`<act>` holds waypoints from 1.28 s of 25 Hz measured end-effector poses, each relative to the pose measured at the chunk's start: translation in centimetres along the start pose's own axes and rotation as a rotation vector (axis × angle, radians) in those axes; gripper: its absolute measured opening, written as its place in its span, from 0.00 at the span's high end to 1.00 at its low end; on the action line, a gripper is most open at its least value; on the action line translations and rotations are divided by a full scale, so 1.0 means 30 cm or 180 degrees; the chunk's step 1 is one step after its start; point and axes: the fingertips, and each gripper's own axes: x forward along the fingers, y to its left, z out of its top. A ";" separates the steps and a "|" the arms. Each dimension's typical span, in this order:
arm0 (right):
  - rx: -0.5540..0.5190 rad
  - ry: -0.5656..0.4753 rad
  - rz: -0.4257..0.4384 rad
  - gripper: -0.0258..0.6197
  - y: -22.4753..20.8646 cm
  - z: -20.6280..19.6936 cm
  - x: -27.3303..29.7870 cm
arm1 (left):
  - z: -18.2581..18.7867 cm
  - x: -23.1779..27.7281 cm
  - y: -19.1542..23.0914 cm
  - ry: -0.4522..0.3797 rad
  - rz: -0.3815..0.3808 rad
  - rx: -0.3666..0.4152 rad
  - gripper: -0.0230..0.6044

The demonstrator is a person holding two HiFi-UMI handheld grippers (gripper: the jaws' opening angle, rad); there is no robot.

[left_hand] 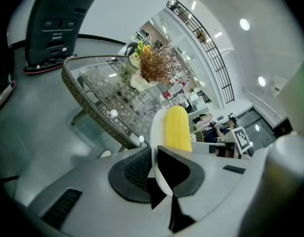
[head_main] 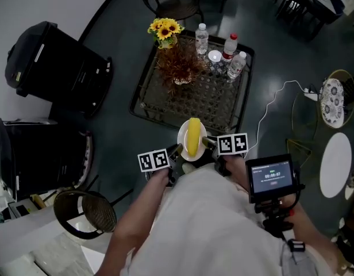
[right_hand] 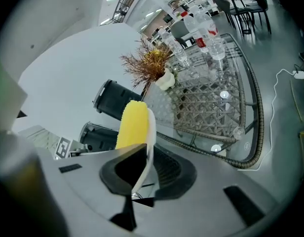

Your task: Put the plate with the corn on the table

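Left tongs and right tongs clamp opposite rims of plate; table lies frame-upward, just beyond, along long axis of corn

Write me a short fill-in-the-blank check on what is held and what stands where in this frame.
1. The left tongs and the right tongs are each shut on the rim of the white ____.
2. On it lies one yellow ear of ____.
3. At the far left corner of the table stands a bunch of yellow ____.
Missing words: plate; corn; sunflowers.
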 end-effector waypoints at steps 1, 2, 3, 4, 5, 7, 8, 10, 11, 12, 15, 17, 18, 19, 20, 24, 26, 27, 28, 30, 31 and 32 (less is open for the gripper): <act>0.0016 -0.0013 -0.0008 0.88 -0.012 0.014 -0.003 | 0.012 0.017 -0.005 0.0030 -0.0003 0.0025 0.90; 0.0030 -0.0026 -0.0020 0.88 -0.026 0.026 -0.006 | 0.023 0.034 -0.010 0.0062 -0.0004 0.0059 0.90; 0.0047 -0.0038 -0.0035 0.88 -0.039 0.035 -0.009 | 0.032 0.050 -0.014 0.0096 -0.0003 0.0097 0.90; 0.0066 -0.0047 -0.0049 0.88 -0.051 0.045 -0.009 | 0.042 0.065 -0.016 0.0130 0.0000 0.0133 0.89; 0.0092 -0.0047 -0.0057 0.88 -0.062 0.057 -0.005 | 0.055 0.079 -0.014 0.0164 0.0009 0.0158 0.89; 0.0157 -0.0013 -0.0068 0.88 -0.094 0.090 0.011 | 0.088 0.119 -0.010 0.0242 0.0044 0.0168 0.89; 0.0183 0.0011 -0.0072 0.88 -0.118 0.116 0.019 | 0.108 0.150 -0.008 0.0282 0.0062 0.0158 0.89; 0.0199 0.0040 -0.0071 0.88 -0.161 0.162 0.031 | 0.141 0.209 -0.007 0.0336 0.0080 0.0139 0.89; 0.0195 0.0041 -0.0069 0.88 -0.175 0.169 0.032 | 0.144 0.225 -0.007 0.0349 0.0082 0.0140 0.89; 0.0190 0.0038 -0.0067 0.88 -0.185 0.166 0.029 | 0.139 0.234 -0.008 0.0356 0.0083 0.0149 0.89; 0.0186 0.0043 -0.0069 0.88 -0.213 0.149 0.030 | 0.121 0.254 -0.004 0.0371 0.0103 0.0187 0.89; 0.0173 0.0064 -0.0074 0.88 -0.231 0.146 0.033 | 0.115 0.269 0.000 0.0372 0.0122 0.0192 0.89; 0.0162 0.0074 -0.0076 0.88 -0.236 0.145 0.033 | 0.111 0.274 0.000 0.0367 0.0127 0.0187 0.89; 0.0147 0.0084 -0.0078 0.88 -0.240 0.143 0.031 | 0.105 0.277 0.000 0.0362 0.0129 0.0176 0.89; 0.0132 0.0094 -0.0079 0.88 -0.242 0.141 0.029 | 0.100 0.279 0.000 0.0358 0.0129 0.0163 0.89; 0.0059 0.0130 -0.0052 0.88 -0.245 0.140 0.027 | 0.091 0.286 0.002 0.0346 0.0126 0.0127 0.89; 0.0034 0.0148 -0.0028 0.88 -0.252 0.143 0.030 | 0.091 0.294 0.004 0.0329 0.0121 0.0117 0.89; 0.0025 0.0158 -0.0024 0.88 -0.259 0.146 0.031 | 0.090 0.302 0.006 0.0322 0.0118 0.0109 0.89; 0.0016 0.0168 -0.0028 0.88 -0.269 0.150 0.032 | 0.090 0.313 0.010 0.0318 0.0118 0.0104 0.89; 0.0000 0.0183 -0.0057 0.88 -0.292 0.162 0.033 | 0.093 0.337 0.019 0.0318 0.0152 0.0133 0.89; -0.0003 0.0191 -0.0071 0.88 -0.303 0.166 0.036 | 0.095 0.349 0.024 0.0317 0.0170 0.0156 0.89; -0.0001 0.0199 -0.0079 0.88 -0.313 0.170 0.042 | 0.096 0.361 0.027 0.0314 0.0173 0.0163 0.89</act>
